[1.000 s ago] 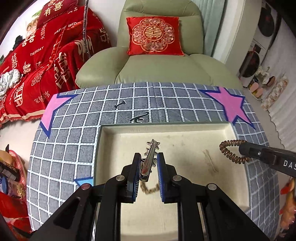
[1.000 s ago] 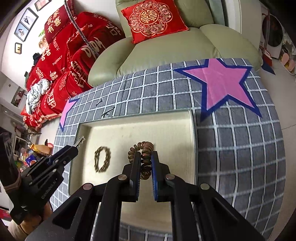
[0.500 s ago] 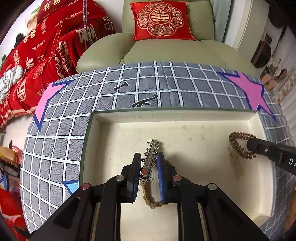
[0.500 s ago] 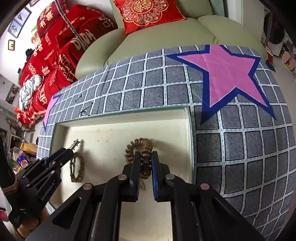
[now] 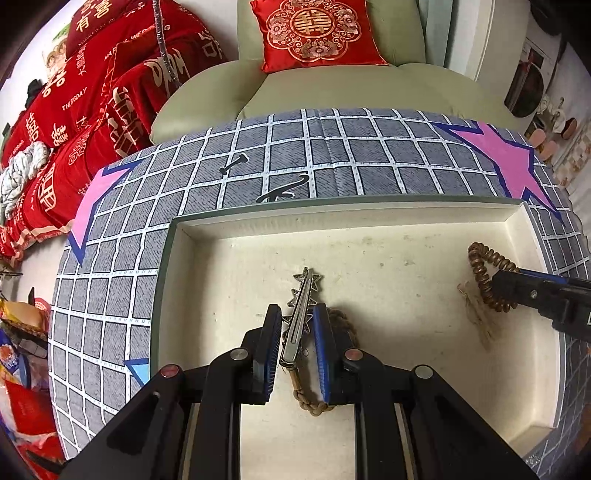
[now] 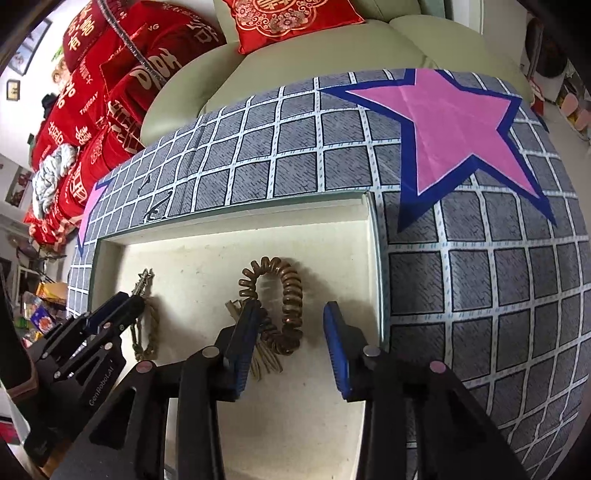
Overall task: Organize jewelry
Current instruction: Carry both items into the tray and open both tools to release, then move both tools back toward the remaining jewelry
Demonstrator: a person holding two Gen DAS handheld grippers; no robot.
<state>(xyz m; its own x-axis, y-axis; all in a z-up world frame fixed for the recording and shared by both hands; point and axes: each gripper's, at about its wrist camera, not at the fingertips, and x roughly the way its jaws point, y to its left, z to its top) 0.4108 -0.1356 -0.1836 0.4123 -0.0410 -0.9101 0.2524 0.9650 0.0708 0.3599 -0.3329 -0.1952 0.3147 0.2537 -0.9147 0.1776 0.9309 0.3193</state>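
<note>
Silver star hair clip (image 5: 301,314) sits between the left gripper (image 5: 297,349) pads, jaws narrow and closed on it, clip pointing fwd over the tray floor; a braided rope bracelet (image 5: 314,400) lies on the floor right under/behind the clip, partly hidden by the fingers. Brown coil hair tie (image 6: 282,302) lies flat on the floor near the tray's right wall, w/ a small tan tassel-like bit (image 6: 264,360) beside it, too blurry to ID. Right gripper (image 6: 291,345) hovers over the coil tie, jaws wide apart, nothing held; left pad looks just at the coil's edge, contact can't tell. All this is in a shallow cream tray (image 5: 369,218) w/ green outer rim, floor scuffed and stained. Tray sits on a grey grid-pattern cloth (image 6: 480,277) w/ pink stars (image 6: 450,125) edged in blue; two small dark clips (image 5: 284,188) lie on the cloth just past the far tray wall. Behind: pale green armchair (image 5: 332,88) w/ red embroidered cushion (image 5: 314,33), pile of red fabric (image 5: 92,92) at left. Both grippers angle down into the tray from the near side, left one toward tray centre, right one at the right end.
</note>
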